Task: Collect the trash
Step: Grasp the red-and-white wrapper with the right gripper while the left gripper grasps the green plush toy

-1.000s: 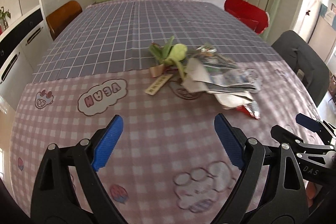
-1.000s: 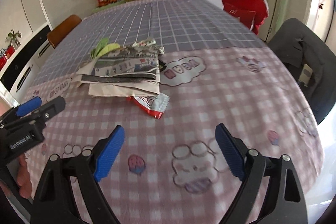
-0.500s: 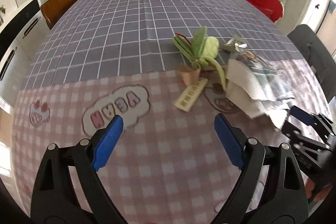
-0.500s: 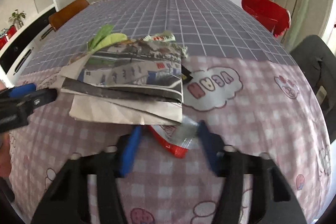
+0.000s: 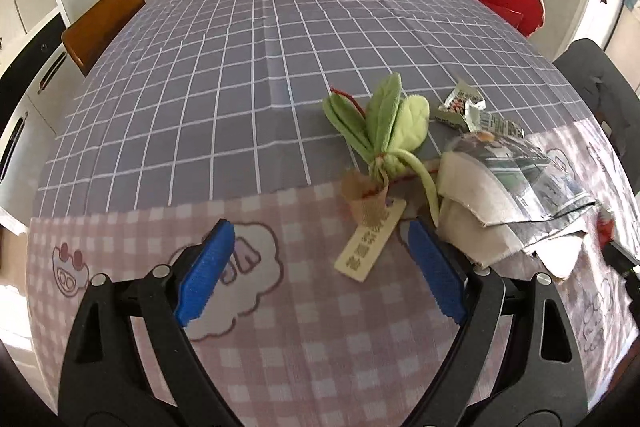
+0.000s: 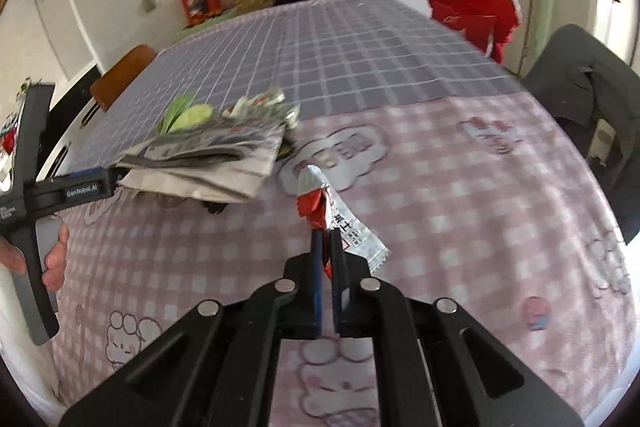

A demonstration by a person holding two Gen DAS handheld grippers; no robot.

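Right gripper [image 6: 327, 241] is pinched tight on the red-and-silver snack wrapper [image 6: 340, 215], its blue pads nearly meeting around the near end of the packet. That wrapper stretches away from the gripper, long axis running from the fingers toward the far-left, its twisted silver tip pointing at the cloud print on the pink checked tablecloth [image 6: 460, 187]; I cannot tell whether it is lifted off the cloth. Half a second ago those jaws stood open around the wrapper, which lay tucked under the edge of the folded newspaper [image 6: 208, 155]; now it sits apart from the paper, to its right. Left gripper [image 5: 320, 267] is spread wide and low over the cloth, holding nothing, and it has moved closer to the pile than before: its right pad now sits just beside the newspaper's near corner, with the tan paper tag [image 5: 370, 243] between its fingers and the green plush plant [image 5: 384, 123] beyond.
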